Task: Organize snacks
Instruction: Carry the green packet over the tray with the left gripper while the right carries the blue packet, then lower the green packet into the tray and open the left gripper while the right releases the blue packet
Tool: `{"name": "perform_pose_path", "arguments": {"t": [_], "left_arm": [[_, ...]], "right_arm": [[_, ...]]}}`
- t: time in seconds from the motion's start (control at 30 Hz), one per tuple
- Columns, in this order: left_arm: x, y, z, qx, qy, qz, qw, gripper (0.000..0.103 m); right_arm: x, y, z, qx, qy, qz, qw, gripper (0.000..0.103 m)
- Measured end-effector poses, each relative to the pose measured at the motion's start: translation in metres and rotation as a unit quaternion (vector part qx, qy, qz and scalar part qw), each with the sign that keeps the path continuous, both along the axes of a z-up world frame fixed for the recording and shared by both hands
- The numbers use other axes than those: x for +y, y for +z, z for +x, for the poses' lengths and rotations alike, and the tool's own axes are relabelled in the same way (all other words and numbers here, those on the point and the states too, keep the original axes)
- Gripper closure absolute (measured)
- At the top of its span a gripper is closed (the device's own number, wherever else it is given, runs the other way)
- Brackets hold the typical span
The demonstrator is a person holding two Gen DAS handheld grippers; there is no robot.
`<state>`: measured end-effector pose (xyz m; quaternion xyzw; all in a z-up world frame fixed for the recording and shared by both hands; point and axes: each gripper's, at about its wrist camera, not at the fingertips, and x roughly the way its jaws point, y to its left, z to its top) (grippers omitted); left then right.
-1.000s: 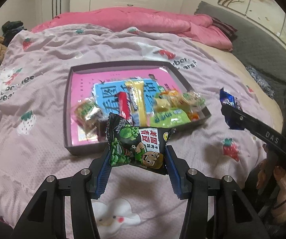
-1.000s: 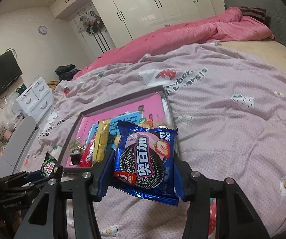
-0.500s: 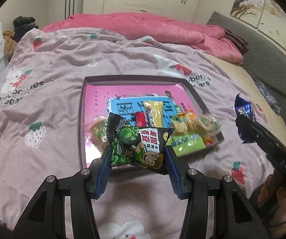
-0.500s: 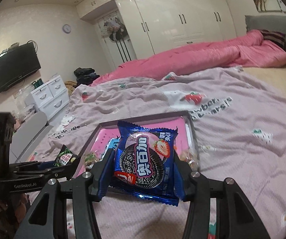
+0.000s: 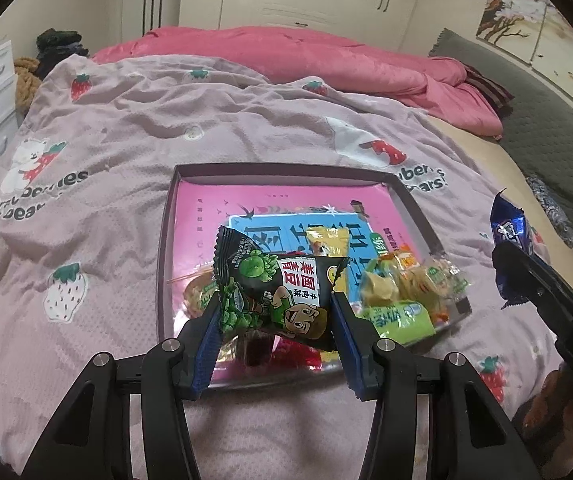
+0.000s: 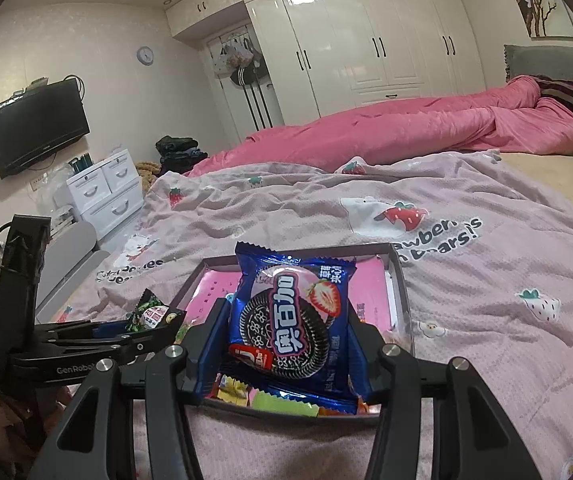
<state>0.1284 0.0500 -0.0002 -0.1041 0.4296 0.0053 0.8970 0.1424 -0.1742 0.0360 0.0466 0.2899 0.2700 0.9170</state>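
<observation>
A: Left wrist view: left gripper pinches the green pea packet above the tray's near edge. Lower before letting go?

B: Yep. Right wrist view: right gripper clamps the blue cookie packet over the same tray; I'd aim for bare pink floor.

A tray lies on the bedspread, snack packets piled in its near right corner; a quilt lies behind.
</observation>
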Motion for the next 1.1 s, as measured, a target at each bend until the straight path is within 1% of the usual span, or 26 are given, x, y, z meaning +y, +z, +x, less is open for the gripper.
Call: {"name": "perform_pose_path", "arguments": {"t": [0.37,0.7,0.9,1.1], "left_arm": [[0.000,-0.017,0.014,0.016,0.003,0.004,0.9998,0.050],[0.003,-0.030,0.020,0.032,0.003,0.005,0.9995,0.050],[0.004,-0.035,0.021,0.037,0.005,0.004,0.9993,0.050],[0.004,-0.035,0.021,0.036,0.003,0.003,0.9994,0.050]], "right_arm": [[0.025,-0.018,0.019,0.016,0.023,-0.025,0.999,0.051],[0.048,-0.051,0.034,0.057,0.043,-0.060,0.996,0.051],[0.056,-0.065,0.034,0.063,0.053,-0.085,0.993,0.050],[0.058,-0.070,0.032,0.057,0.053,-0.096,0.992,0.050]]}}
